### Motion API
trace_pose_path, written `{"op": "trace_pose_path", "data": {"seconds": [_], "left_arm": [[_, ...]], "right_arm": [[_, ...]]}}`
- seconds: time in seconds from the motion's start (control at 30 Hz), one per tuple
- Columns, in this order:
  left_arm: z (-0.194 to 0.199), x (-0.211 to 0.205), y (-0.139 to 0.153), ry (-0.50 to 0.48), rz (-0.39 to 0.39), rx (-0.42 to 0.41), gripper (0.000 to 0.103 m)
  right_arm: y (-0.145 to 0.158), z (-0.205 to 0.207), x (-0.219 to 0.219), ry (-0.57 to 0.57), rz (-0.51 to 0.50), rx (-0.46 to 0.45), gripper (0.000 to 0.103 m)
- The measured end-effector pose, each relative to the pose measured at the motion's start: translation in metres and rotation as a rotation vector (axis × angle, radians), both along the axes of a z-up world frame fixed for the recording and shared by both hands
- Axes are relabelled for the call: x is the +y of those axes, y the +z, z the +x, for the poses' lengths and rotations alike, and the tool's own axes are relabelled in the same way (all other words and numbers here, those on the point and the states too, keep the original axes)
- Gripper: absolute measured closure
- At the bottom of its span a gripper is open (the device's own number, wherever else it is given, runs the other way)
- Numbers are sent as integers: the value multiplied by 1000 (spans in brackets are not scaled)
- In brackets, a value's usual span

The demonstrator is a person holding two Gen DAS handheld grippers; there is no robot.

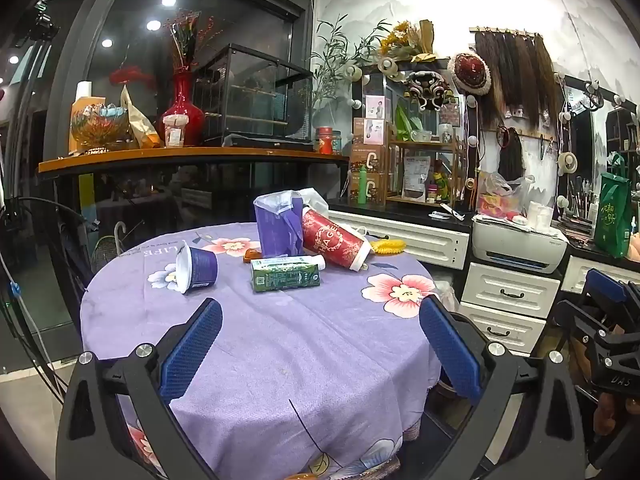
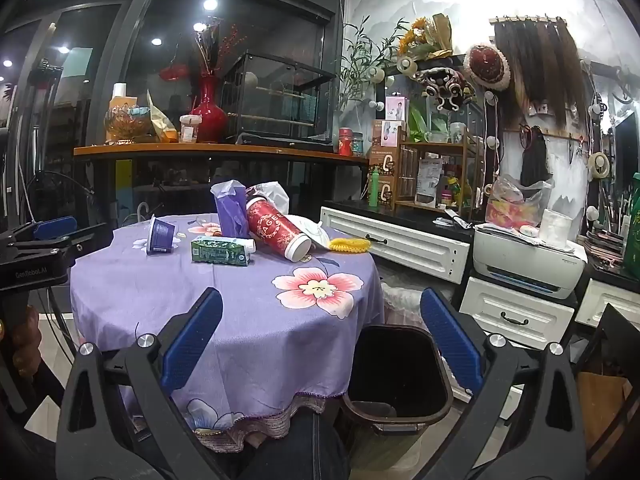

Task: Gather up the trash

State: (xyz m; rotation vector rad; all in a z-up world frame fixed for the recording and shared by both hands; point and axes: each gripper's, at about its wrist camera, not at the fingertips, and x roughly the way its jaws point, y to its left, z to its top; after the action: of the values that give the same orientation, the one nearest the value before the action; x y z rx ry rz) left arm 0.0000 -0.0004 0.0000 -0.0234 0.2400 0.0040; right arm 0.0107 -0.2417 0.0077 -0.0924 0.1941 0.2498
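A round table under a purple flowered cloth (image 1: 280,340) (image 2: 224,280) carries the trash at its far side. A purple cup (image 1: 198,269) (image 2: 160,235) lies tipped over on the left. A green carton (image 1: 285,276) (image 2: 220,255) lies flat, with a white tube behind it. A red paper cup (image 1: 334,242) (image 2: 276,232) lies on its side against a purple tissue pack (image 1: 278,224) (image 2: 232,210). A yellow comb-like piece (image 1: 387,246) (image 2: 350,245) rests at the right edge. My left gripper (image 1: 320,320) is open over the near cloth, holding nothing. My right gripper (image 2: 322,316) is open too, above the table's right edge.
A black bin (image 2: 394,376) stands on the floor right of the table, its mouth open. White drawers (image 2: 516,316) and a printer (image 2: 528,262) line the right wall. A wooden shelf (image 1: 192,156) with a red vase runs behind. A person's knee (image 2: 296,440) shows below.
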Motion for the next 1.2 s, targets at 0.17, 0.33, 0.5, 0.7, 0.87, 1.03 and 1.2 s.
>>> {"op": "trace_pose_path", "data": {"seconds": [0.17, 0.33, 0.5, 0.7, 0.87, 1.03, 1.2], "left_arm": [[1, 0, 0, 0, -3, 4, 5], [0, 0, 0, 2, -2, 2, 5], [0, 0, 0, 3, -4, -1, 5], [0, 0, 0, 2, -6, 2, 5], [0, 0, 0, 1, -6, 1, 5], [0, 0, 0, 1, -8, 2, 5], [0, 0, 0, 1, -8, 3, 5]], "right_arm": [[0, 0, 0, 0, 0, -1, 5], [0, 0, 1, 1, -1, 0, 5], [0, 1, 1, 1, -2, 2, 5], [-1, 1, 2, 1, -1, 3, 5], [-1, 1, 2, 2, -2, 4, 5], [-2, 2, 3, 1, -2, 5, 5], [-2, 2, 3, 2, -2, 5, 5]]}}
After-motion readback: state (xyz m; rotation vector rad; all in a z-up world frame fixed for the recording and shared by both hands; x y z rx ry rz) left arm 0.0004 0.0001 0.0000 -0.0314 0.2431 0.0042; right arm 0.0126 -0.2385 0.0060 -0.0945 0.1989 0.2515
